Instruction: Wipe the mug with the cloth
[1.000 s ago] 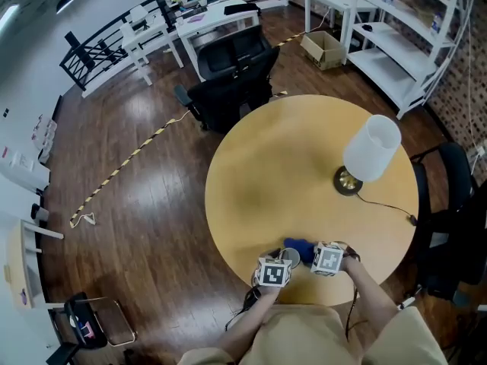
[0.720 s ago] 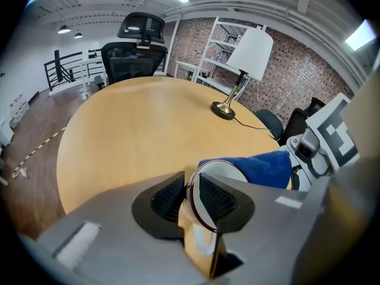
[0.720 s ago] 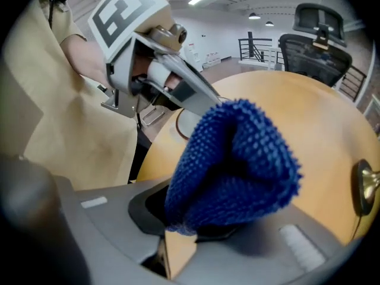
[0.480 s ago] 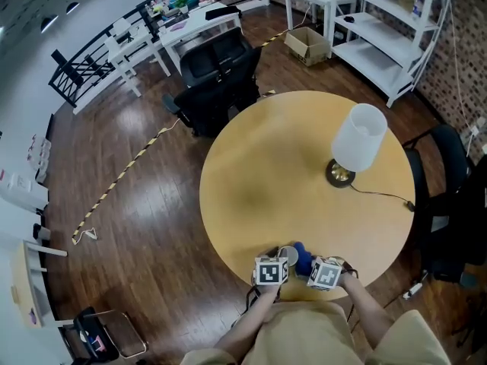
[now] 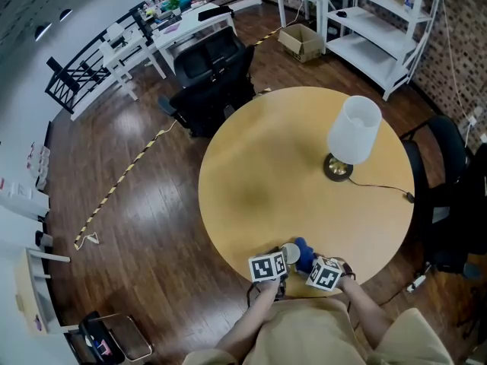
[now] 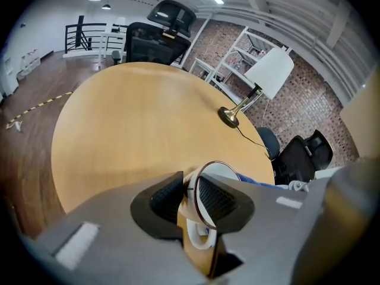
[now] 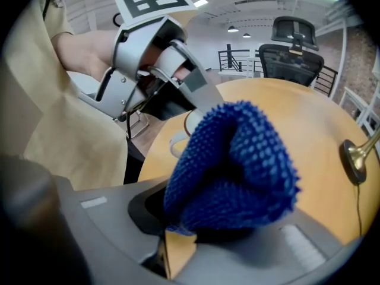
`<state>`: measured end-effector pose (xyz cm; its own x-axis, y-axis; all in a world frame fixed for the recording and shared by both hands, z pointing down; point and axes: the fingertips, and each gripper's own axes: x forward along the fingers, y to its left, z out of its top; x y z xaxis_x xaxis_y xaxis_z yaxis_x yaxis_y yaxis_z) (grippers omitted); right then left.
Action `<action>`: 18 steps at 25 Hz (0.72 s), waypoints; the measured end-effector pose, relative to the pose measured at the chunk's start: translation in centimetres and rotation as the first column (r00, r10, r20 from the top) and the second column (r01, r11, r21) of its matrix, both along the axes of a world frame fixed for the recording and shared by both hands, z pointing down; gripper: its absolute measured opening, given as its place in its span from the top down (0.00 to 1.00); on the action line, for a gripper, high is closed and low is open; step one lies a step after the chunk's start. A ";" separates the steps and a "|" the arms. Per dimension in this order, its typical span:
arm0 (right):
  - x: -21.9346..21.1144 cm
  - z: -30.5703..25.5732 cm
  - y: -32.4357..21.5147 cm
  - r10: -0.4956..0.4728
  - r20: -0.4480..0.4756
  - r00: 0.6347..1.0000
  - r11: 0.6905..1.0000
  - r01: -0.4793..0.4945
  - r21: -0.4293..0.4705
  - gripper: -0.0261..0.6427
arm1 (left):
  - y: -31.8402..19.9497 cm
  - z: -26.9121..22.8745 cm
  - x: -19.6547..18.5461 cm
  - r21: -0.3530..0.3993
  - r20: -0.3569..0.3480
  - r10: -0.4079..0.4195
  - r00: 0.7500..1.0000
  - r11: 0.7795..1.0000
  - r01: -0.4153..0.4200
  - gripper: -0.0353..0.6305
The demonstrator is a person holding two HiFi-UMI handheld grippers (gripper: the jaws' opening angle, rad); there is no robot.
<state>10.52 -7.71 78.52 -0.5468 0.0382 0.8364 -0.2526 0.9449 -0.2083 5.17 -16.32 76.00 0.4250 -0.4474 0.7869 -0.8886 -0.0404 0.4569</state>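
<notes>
Mug (image 6: 221, 168): its wall sits between your left gripper's (image 6: 191, 189) jaws, one pad inside the rim and one outside. The jaws are nearly together, pinching that wall. The mug is tipped on its side, mouth facing away past the jaw tips, and its white handle hangs below the pads, toward the gripper body.

Cloth (image 7: 237, 165): blue, nubbly, bunched into a thick fold. Your right gripper (image 7: 219, 230) has its jaws clamped on the fold's lower edge, and the bulk stands up above and beyond the tips.

Ahead of the right jaws, the left gripper (image 7: 160, 70) and the mug rim lie just past the cloth. From the head view, mug (image 5: 289, 252) and cloth (image 5: 303, 253) sit side by side between the two marker cubes; contact is likely, but you cannot confirm it at this size.

Surface: round table (image 5: 304, 173), pale wood. Both grippers work at its near edge. Well beyond the jaws stands a lamp (image 5: 351, 131) with a white shade and brass base, and its cord (image 5: 380, 190) trails toward the right rim.

Room:
- dark plank floor (image 5: 137, 204)
- black office chair (image 5: 213, 71) at the table's far side
- white shelving (image 5: 373, 21)
- cardboard box (image 5: 299, 42)
- striped line (image 5: 125, 173) across the floor
- brick wall (image 6: 309, 100) behind the lamp
</notes>
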 end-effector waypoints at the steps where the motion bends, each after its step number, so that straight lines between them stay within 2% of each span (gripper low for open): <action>1: -0.1 0.0 0.3 -0.021 -0.005 1.000 1.000 0.021 0.007 0.86 | 0.0 0.0 0.0 0.001 0.006 0.000 1.000 1.000 0.000 0.85; 4: -0.6 0.1 0.9 -0.057 -0.023 0.998 0.998 0.057 0.022 0.86 | 0.0 -0.1 0.0 0.012 0.022 -0.002 1.000 1.000 0.002 0.84; 8: -0.7 -0.1 0.9 0.008 -0.012 1.000 1.000 -0.008 -0.006 0.86 | 0.2 -0.1 -0.2 -0.004 -0.023 -0.072 0.997 0.997 0.072 0.84; 11: -0.9 -0.1 1.2 0.002 -0.020 1.000 1.000 -0.002 0.003 0.86 | 0.1 0.0 -0.3 -0.008 -0.042 -0.108 0.993 0.994 0.108 0.84; 13: -1.2 0.0 1.8 -0.028 -0.023 0.999 1.000 0.028 0.005 0.86 | 0.0 0.1 -0.3 -0.009 -0.050 -0.123 0.991 0.992 0.122 0.84; 18: -2.4 0.5 4.2 -0.179 -0.056 0.982 0.983 0.181 0.033 0.86 | 0.1 0.0 0.1 -0.003 -0.058 -0.129 0.990 0.992 0.129 0.84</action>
<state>8.07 -3.52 79.00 -0.4894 0.0998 0.8663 -0.0869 0.9829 -0.1623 5.29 -16.21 75.99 0.4083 -0.5023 0.7622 -0.8585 0.0727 0.5077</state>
